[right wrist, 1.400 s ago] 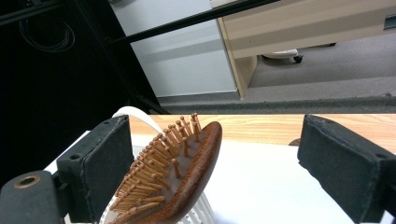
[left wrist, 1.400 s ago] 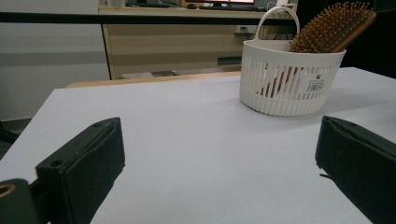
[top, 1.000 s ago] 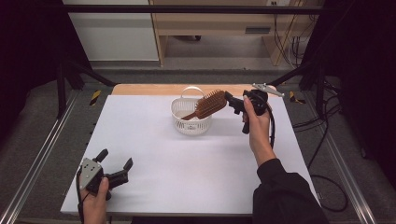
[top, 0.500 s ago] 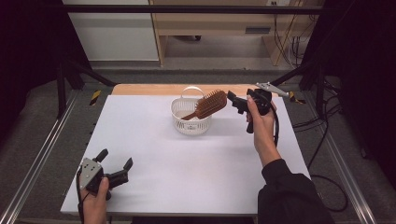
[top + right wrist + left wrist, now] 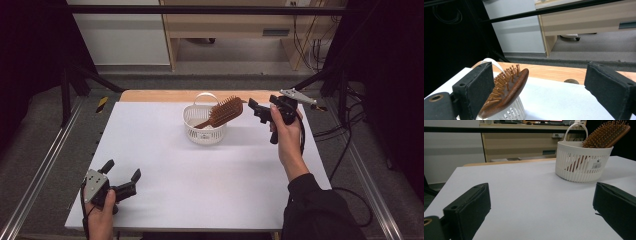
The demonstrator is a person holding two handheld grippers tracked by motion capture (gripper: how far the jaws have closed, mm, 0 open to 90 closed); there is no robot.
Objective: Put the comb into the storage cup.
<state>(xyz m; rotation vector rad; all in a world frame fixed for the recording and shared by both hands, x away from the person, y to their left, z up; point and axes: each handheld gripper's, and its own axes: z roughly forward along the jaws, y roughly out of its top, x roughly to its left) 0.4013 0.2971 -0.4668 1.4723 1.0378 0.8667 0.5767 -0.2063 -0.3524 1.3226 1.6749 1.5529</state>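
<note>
Hairbrush (image 5: pixel 224 112) stood handle-down in white basket (image 5: pixel 204 130). My right gripper (image 5: pixel 259 111) hung just beside it, jaws wide, empty. Left gripper (image 5: pixel 121 181) low over table (image 5: pixel 200 180), jaws wide.

A white table (image 5: pixel 200 180) with a wooden strip along its far edge carries the scene. A white slotted basket (image 5: pixel 204 131) stands on it, far and centre. A wooden hairbrush (image 5: pixel 223 112) leans out of that basket.
</note>
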